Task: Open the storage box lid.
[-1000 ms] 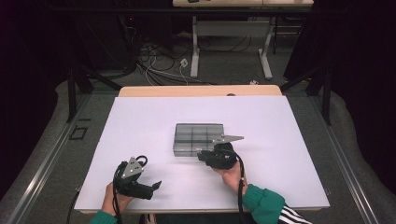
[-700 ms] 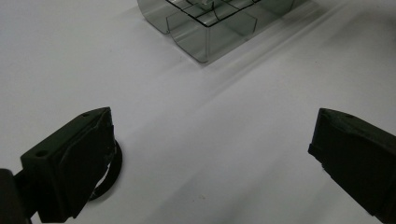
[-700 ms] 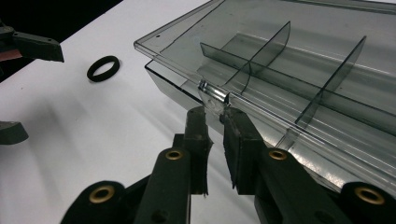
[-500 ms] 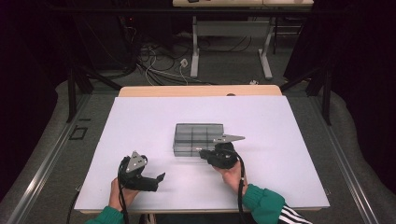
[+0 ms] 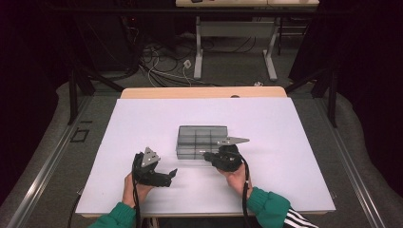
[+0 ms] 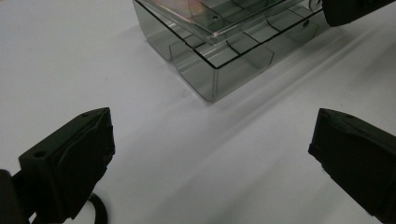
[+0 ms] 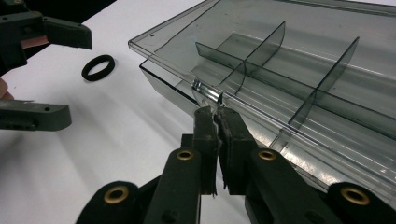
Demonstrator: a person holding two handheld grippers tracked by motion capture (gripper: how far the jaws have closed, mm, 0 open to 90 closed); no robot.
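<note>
In the left gripper view, the clear compartment box [image 6: 219, 51] is cut off by the top edge, so its far half and most of its lid [image 6: 196, 14] stay unseen. In the right gripper view, the box runs off the right edge. In the high view, the right gripper [image 5: 209, 156] covers the box's near right corner, and whether the compartments hold anything is too small to tell.

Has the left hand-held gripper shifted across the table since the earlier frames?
Yes. In the high view the left hand-held gripper has moved rightward, closing in on the clear compartment box, which sits in the same spot.
</note>
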